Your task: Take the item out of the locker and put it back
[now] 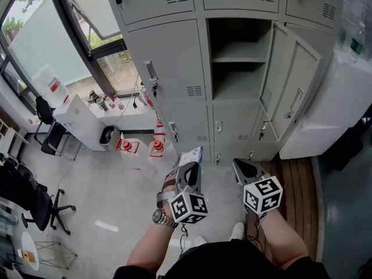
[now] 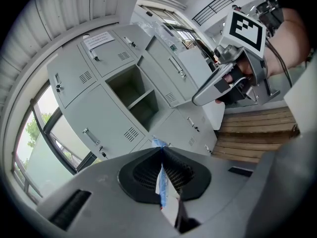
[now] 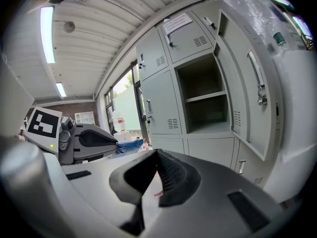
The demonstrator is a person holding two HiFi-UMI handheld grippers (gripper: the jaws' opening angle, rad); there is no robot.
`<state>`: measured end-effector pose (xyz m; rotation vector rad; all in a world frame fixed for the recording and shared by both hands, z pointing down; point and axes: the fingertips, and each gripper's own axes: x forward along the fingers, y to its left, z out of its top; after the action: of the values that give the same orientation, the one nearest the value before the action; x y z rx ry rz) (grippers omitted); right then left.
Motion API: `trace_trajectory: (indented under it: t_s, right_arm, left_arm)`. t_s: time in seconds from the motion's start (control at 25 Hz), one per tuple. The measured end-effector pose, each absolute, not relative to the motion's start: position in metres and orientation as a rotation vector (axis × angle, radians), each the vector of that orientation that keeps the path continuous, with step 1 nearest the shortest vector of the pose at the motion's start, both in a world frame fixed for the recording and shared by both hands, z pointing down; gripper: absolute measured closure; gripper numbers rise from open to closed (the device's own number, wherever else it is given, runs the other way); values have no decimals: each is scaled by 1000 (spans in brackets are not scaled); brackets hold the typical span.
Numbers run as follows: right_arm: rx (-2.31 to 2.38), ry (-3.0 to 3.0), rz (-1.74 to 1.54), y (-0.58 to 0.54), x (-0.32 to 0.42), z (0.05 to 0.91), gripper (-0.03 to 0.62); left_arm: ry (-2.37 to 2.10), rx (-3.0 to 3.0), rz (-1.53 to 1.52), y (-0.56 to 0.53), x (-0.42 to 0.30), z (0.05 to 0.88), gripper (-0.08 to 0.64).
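While the closed jaws of the left tool (image 1: 193,165) pinch it, the item (image 1: 192,154), a thin blue-and-white packet, is outside the locker. It is held in the air in front of the lower locker doors. In the left gripper view the item (image 2: 162,182) runs edge-on between the ribbed pads, and its blue end pokes past the tips. The right tool (image 1: 238,163) is near it at about the same height, with its jaws drawn together. A pale sliver with a red mark shows low in the gap behind its pads; this is perhaps something seen through the gap rather than anything held. Both tools point toward the bank of grey lockers. Ahead and above them is the open locker (image 1: 241,83), with a shelf (image 1: 239,54) across its middle and its door (image 1: 290,86) swung out to the right. Under that door lies a wooden platform (image 1: 299,182). Grey floor (image 1: 116,190) spreads to the left, up to a window (image 1: 52,45).
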<state>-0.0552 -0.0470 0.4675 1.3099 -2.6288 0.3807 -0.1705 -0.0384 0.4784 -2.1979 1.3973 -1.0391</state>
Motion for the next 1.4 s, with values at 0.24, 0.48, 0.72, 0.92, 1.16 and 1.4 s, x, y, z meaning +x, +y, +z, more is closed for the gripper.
trace_trajectory:
  t_s: [0.24,0.48,0.72,0.92,1.16,1.4]
  right_arm:
    - [1324,-2638,365,-62,-12,460,540]
    - [1325,-2653,342,-78,30,453,540]
    - [1303,-2672,314,-88,65,444,540]
    - [1291,-2689,304,-94,80,440,540]
    - [1289,-2707,305,-104,84,436,540]
    - [1314,-2698,313,-128,78,439,540]
  left_arm:
    - [1409,-2182,-1027,-50,-134,470,537]
    - [1433,-2182,-1003,-67,-93,463,537]
    - [1459,-2161,-980,-84,-58,450,537]
    - [1445,-2137,-973,-100,-34,438,537]
    - [1399,-2105,-969,-124,-16,426,537]
    - [1335,-2110,-952,-160,-6,424,537]
